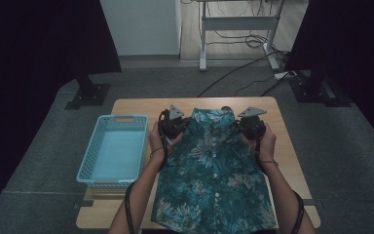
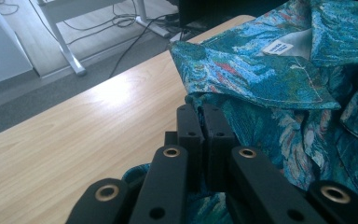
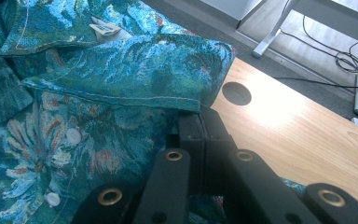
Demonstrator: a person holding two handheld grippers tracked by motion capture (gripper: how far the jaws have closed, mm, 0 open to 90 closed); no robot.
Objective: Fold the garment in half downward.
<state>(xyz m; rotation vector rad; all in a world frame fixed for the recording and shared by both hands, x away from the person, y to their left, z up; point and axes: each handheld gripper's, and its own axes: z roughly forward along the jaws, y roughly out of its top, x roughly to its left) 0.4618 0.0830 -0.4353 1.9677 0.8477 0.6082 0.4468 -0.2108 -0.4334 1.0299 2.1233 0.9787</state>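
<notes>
Both grippers clamp the shirt (image 1: pixel 214 170) at its shoulders near the table's (image 1: pixel 136 105) far edge: left gripper (image 2: pixel 204 116) and right gripper (image 3: pixel 204 122), jaws pinched on fabric. Best lift evenly, keeping the collar (image 2: pixel 261 74) level so it hangs straight.

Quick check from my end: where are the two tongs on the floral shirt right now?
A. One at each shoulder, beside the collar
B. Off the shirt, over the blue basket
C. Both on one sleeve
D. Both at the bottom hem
A: the left tongs and right tongs sit at the shirt's shoulders either side of the collar, jaws closed on the fabric.
</notes>
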